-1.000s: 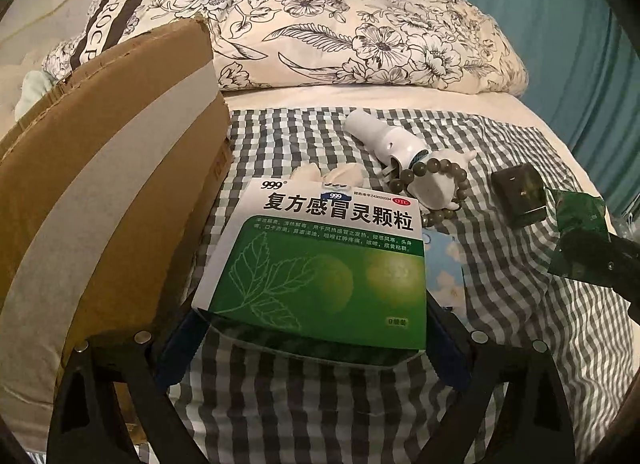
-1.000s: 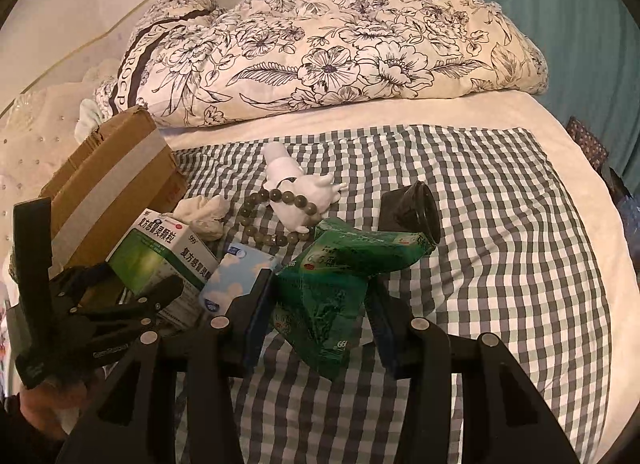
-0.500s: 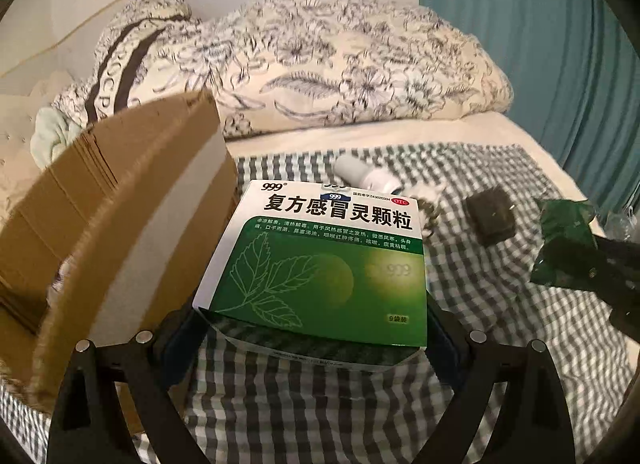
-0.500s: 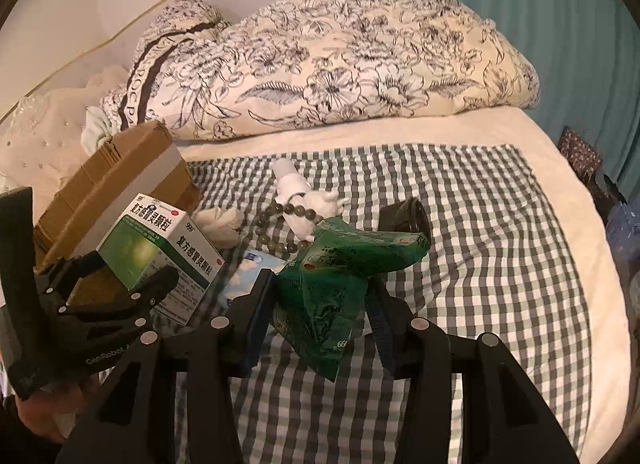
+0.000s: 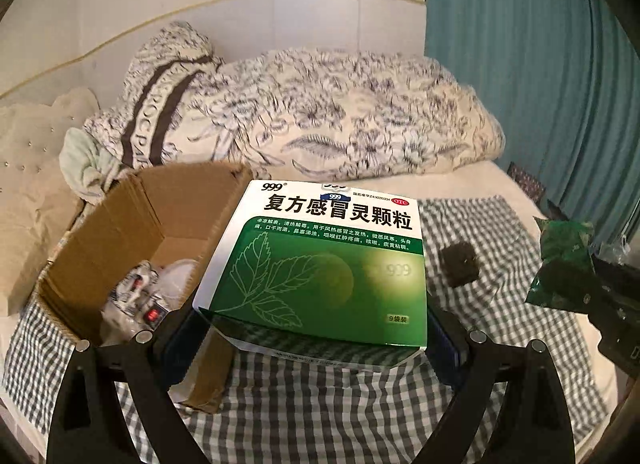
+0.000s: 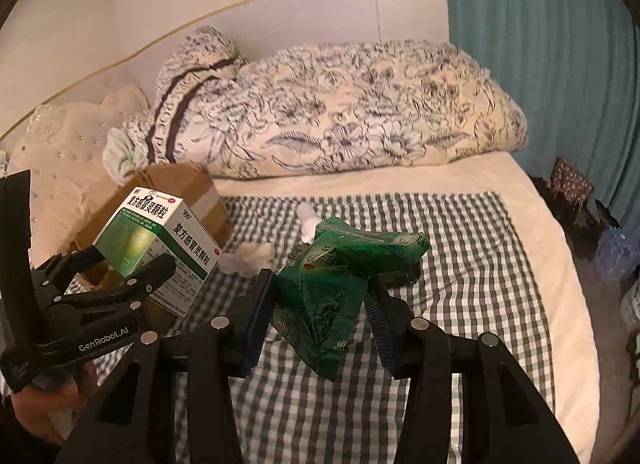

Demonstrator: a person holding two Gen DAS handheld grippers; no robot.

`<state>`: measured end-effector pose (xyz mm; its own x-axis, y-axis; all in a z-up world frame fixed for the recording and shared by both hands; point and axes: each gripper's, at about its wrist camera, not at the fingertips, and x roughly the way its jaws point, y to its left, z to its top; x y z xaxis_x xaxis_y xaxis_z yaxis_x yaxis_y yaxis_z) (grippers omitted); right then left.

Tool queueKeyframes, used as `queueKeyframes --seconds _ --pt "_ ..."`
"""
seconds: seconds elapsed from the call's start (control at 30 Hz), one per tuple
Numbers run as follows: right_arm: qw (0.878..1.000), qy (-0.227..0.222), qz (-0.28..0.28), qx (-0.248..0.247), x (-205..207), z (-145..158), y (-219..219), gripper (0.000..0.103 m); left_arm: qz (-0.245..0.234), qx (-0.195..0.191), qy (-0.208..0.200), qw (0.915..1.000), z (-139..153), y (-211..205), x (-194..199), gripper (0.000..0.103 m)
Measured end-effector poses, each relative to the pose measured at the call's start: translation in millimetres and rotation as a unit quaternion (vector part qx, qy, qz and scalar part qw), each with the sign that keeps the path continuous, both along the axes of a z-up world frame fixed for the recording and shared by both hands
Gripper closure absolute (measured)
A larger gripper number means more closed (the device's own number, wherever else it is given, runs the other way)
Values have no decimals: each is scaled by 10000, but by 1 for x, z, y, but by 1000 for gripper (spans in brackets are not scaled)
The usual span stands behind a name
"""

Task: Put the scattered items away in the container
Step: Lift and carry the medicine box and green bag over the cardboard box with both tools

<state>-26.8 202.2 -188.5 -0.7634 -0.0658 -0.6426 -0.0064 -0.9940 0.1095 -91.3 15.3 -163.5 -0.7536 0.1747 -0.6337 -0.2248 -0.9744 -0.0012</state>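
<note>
One medicine box (image 5: 320, 264), one green pouch (image 6: 336, 288)

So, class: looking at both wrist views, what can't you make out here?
- Items inside the cardboard box: left wrist view, motion-blurred.
- Small dark object on the checked cloth: blurred there; in the right wrist view the green pouch covers it.
- White bottle: mostly behind that pouch.

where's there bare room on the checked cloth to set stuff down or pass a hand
The widest free patch of checked cloth lies right of the green pouch, out to the bare sheet edge. The near strip below the medicine box also looks open. It is crowded by the cardboard box: the white wad, the white bottle and the dark block.
</note>
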Motion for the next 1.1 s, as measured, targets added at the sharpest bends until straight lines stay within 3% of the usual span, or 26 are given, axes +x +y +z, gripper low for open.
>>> queueKeyframes --seconds 0.53,1.1 --pt "9983 513 191 176 43 62 -48 58 181 234 556 9980 74 -47 42 8" --pt "9954 777 507 254 44 91 -104 58 544 365 701 9954 100 -111 46 8"
